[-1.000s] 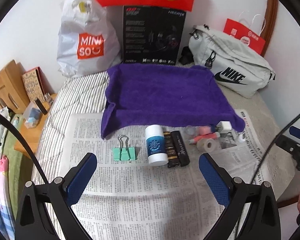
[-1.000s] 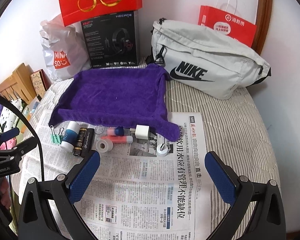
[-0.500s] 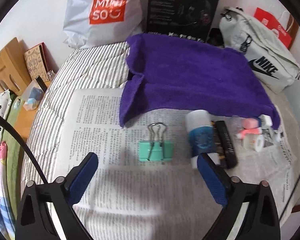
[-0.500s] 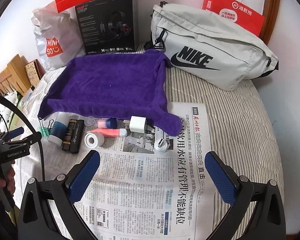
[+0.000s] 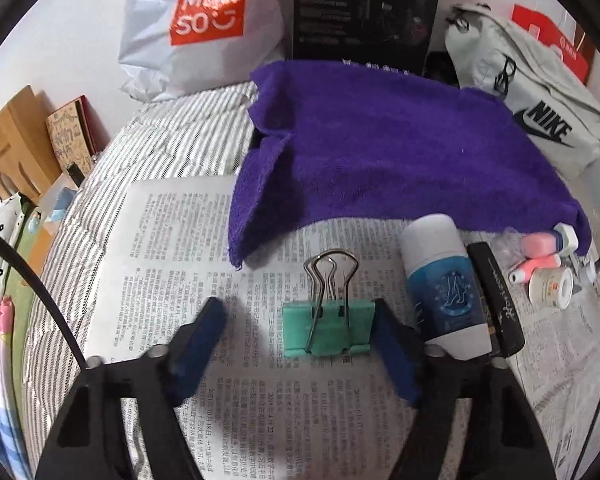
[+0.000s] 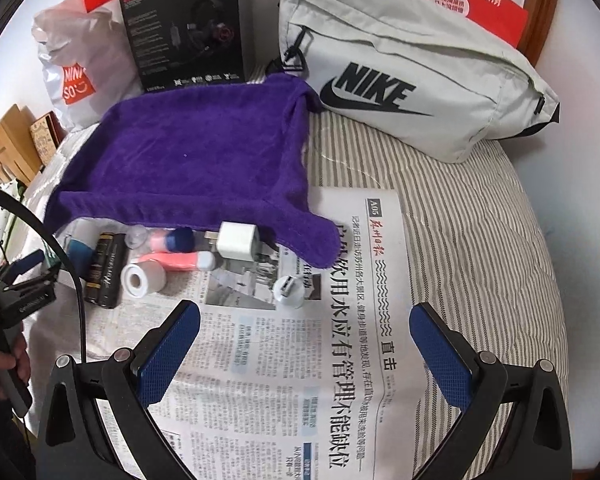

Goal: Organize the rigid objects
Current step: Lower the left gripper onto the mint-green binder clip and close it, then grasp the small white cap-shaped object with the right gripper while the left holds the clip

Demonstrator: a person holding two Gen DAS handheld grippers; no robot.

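A striped bed (image 6: 480, 220) carries a grey Nike bag (image 6: 412, 76), zipped so its contents are hidden, then a purple towel (image 5: 400, 152) lying bare, and a newspaper (image 6: 300, 380). On the paper, a green binder clip (image 5: 327, 330) lies between the left gripper (image 5: 300, 332) fingers, which have just been closing; the right pad touches it, the left stands apart. The right gripper (image 6: 304, 334) fingers are spread wide over bare newspaper, near a white plug (image 6: 288, 291).
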